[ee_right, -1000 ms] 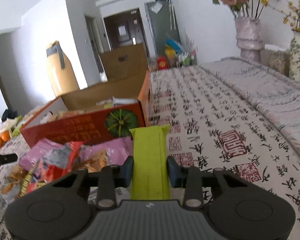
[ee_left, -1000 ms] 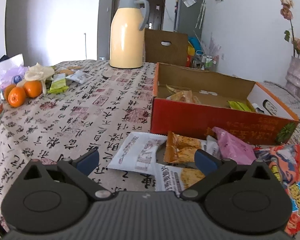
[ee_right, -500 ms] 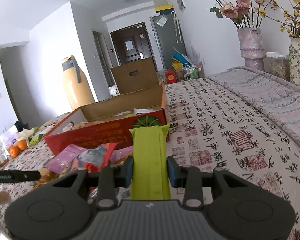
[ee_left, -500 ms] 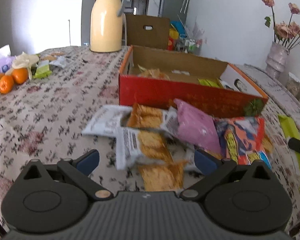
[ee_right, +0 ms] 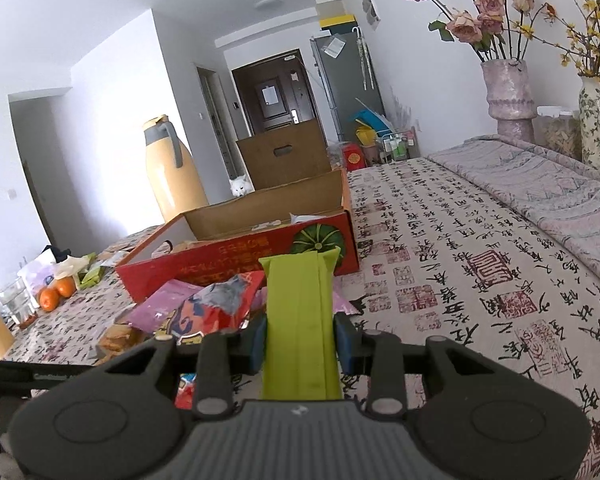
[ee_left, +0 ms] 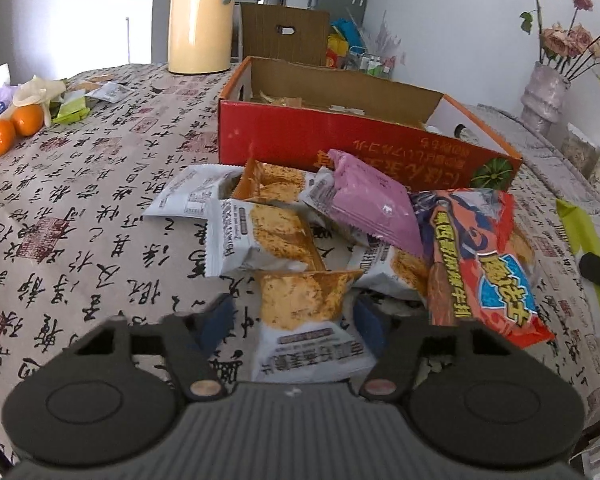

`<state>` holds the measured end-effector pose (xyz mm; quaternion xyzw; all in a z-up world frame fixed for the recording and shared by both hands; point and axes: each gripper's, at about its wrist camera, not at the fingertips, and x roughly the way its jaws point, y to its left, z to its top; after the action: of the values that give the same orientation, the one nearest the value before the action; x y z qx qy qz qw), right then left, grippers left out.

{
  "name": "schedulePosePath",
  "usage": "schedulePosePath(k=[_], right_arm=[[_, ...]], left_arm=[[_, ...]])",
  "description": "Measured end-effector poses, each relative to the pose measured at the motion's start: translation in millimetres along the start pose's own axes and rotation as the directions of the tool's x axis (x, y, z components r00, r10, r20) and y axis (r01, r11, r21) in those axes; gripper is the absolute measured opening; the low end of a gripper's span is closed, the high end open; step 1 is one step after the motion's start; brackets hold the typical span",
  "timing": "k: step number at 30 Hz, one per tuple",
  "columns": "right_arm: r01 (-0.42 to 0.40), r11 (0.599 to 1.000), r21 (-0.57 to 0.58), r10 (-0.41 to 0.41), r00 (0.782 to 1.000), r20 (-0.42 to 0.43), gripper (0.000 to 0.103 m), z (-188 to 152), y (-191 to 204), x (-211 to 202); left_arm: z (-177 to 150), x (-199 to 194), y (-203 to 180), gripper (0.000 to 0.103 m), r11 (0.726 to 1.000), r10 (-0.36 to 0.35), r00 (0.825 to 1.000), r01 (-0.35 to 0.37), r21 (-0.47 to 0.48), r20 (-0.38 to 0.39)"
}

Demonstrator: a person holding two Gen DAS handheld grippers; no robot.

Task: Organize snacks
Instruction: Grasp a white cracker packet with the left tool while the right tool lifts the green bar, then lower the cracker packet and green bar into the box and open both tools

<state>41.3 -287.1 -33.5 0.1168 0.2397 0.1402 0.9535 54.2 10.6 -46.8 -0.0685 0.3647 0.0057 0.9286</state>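
Directly ahead of the left gripper (ee_left: 296,316), its jaws just closing around it, a white-and-orange cracker packet (ee_left: 304,320) lies lengthwise, while the right gripper (ee_right: 300,344) clamps a green packet (ee_right: 300,320).

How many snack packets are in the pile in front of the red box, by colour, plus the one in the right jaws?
White or white-and-orange packets: 5
Pink packet: 1
Red bag: 1
Green packet, in the right jaws: 1
Total: 8
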Motion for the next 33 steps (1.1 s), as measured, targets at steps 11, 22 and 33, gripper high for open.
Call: schedulePosePath(k=[11, 22, 33], right_arm=[[-0.003, 1.0, -0.011, 0.003, 1.0, 0.002, 0.034, -3, 5, -5], [-0.016, 1.0, -0.025, 0.017, 1.0, 0.025, 0.034, 4, 14, -4], [-0.023, 0.998, -0.052, 0.027, 0.996, 0.085, 0.034, 36, 23, 11]], left_arm=[[-3, -14, -3, 0.041, 1.0, 0.007, 0.999, -0.008, 0.023, 0.04], [10, -34, -10, 0.039, 0.998, -0.028, 0.992, 0.022, 0.053, 0.122], [55, -40, -20, 0.039, 0.998, -0.035, 0.973, 0.022, 0.058, 0.23]])
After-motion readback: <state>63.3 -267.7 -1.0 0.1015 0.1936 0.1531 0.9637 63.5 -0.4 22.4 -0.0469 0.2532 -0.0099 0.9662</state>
